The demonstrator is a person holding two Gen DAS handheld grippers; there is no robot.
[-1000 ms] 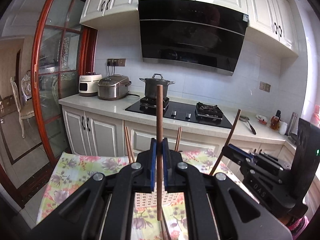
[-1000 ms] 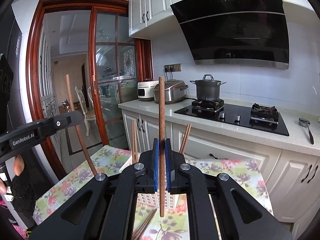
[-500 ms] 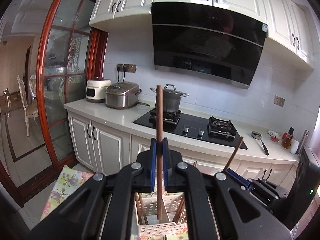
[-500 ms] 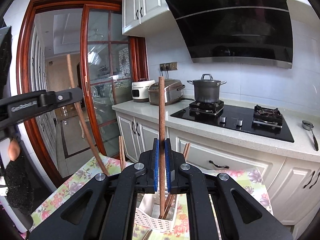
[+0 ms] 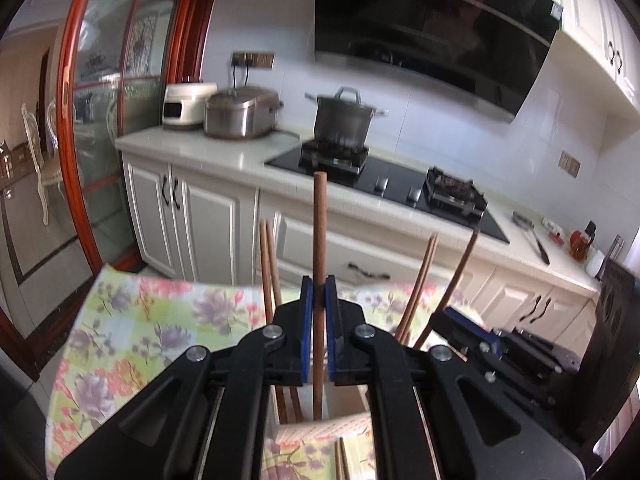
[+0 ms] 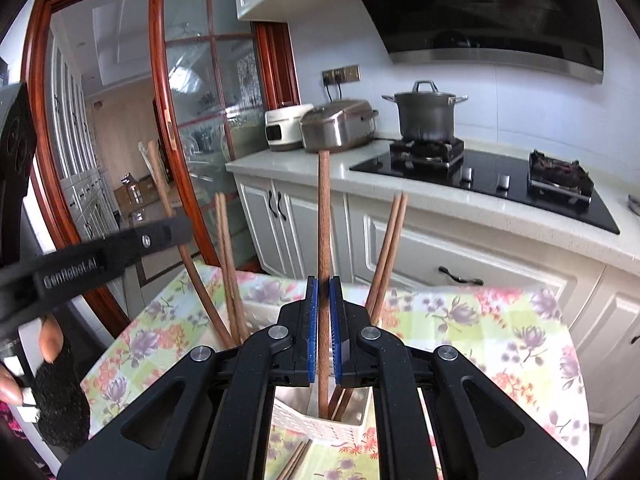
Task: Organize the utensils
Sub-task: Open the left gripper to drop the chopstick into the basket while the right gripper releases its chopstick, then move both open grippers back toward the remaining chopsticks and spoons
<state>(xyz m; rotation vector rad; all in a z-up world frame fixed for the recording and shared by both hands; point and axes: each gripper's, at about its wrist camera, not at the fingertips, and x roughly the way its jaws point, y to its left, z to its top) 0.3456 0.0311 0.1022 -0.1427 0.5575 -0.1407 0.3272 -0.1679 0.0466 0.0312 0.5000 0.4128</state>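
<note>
My left gripper (image 5: 319, 300) has its jaws closed on a brown chopstick (image 5: 319, 240), held upright; its lower end reaches down into the white perforated holder (image 5: 320, 432) directly below. My right gripper (image 6: 324, 304) likewise has its jaws clamped on a second chopstick (image 6: 323, 220), also upright, with its lower end inside the same holder (image 6: 316, 430).

The holder stands on a table covered with a floral cloth (image 5: 152, 328), toward the far edge that faces the kitchen counter (image 5: 224, 156). Two pairs of chopsticks already stand in it: one pair (image 6: 226, 256) leaning left, the other (image 6: 386, 256) leaning right. More chopsticks (image 6: 296, 460) lie flat on the cloth just in front of the holder.

From the right wrist view, the left gripper enters from the left edge, with part of a hand (image 6: 44, 340) behind it. Whether either held chopstick touches the bottom of the holder I cannot tell; the jaws block that area.

On the counter stand a rice cooker (image 5: 240, 112) and a pot (image 5: 344, 116) on the hob.
</note>
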